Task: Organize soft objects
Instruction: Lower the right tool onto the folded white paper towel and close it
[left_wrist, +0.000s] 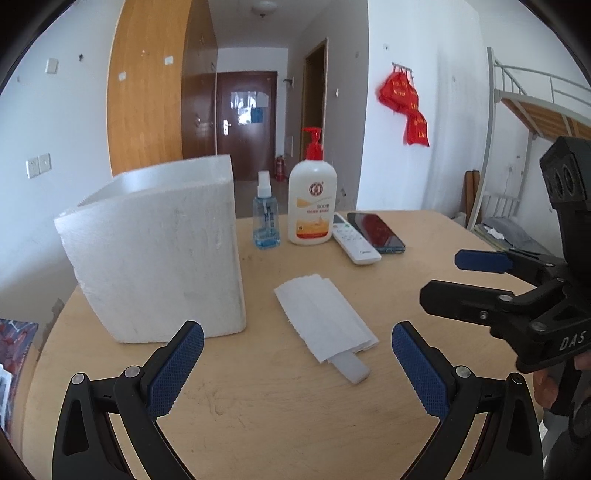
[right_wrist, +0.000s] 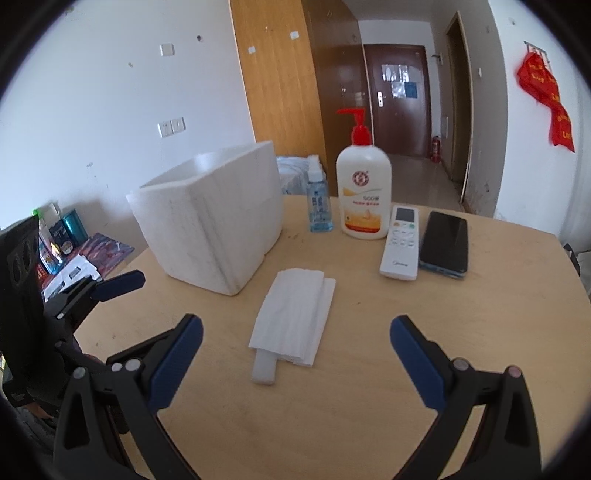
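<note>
A folded white paper tissue (left_wrist: 325, 317) lies flat on the wooden table, with a small white strip (left_wrist: 351, 367) sticking out from under its near end. It also shows in the right wrist view (right_wrist: 295, 317). A white foam box (left_wrist: 155, 251) stands open-topped to its left, also seen from the right wrist (right_wrist: 214, 218). My left gripper (left_wrist: 295, 365) is open and empty, just short of the tissue. My right gripper (right_wrist: 295, 363) is open and empty, also just short of it. The right gripper also shows at the right of the left wrist view (left_wrist: 443, 277).
At the back of the table (right_wrist: 480, 332) stand a small blue spray bottle (right_wrist: 319, 206), a white pump bottle with a red top (right_wrist: 364, 184), a white remote (right_wrist: 400, 242) and a dark phone (right_wrist: 445, 242). A bunk bed (left_wrist: 535, 110) is at right.
</note>
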